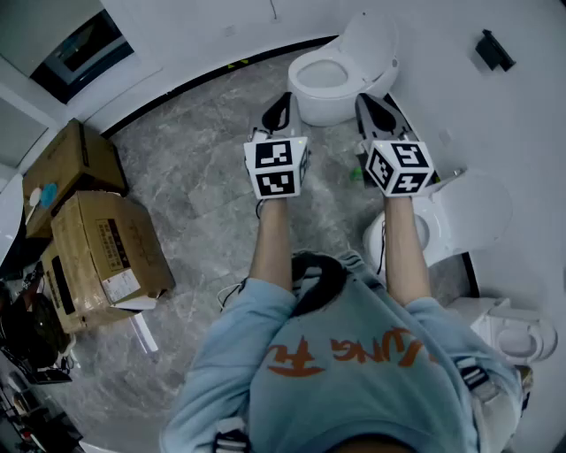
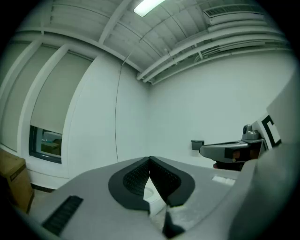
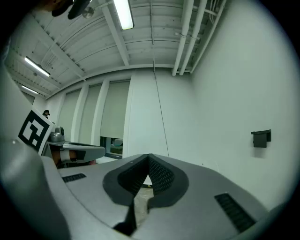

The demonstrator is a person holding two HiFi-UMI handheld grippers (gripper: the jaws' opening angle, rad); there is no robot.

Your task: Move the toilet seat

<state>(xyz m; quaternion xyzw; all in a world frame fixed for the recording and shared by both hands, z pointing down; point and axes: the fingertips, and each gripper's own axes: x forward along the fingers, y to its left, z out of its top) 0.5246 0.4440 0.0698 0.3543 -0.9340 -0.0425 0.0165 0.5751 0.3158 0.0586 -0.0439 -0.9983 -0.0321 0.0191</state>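
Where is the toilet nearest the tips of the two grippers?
In the head view, the toilet stands at top centre against the white wall, just ahead of and between the left gripper and the right gripper.

Shows a grey marbled floor (image 1: 195, 195) with a cardboard box (image 1: 106, 257) at the near left, white label on its side. Shows a second cardboard box (image 1: 66, 168) just beside it, farther off. Shows a dark window (image 1: 84, 49) low in the white wall at far left. Shows a small black bracket (image 1: 493, 50) on the right wall. Overhead, shows a lit ceiling lamp (image 2: 149, 5) and white pipes (image 2: 211, 47).
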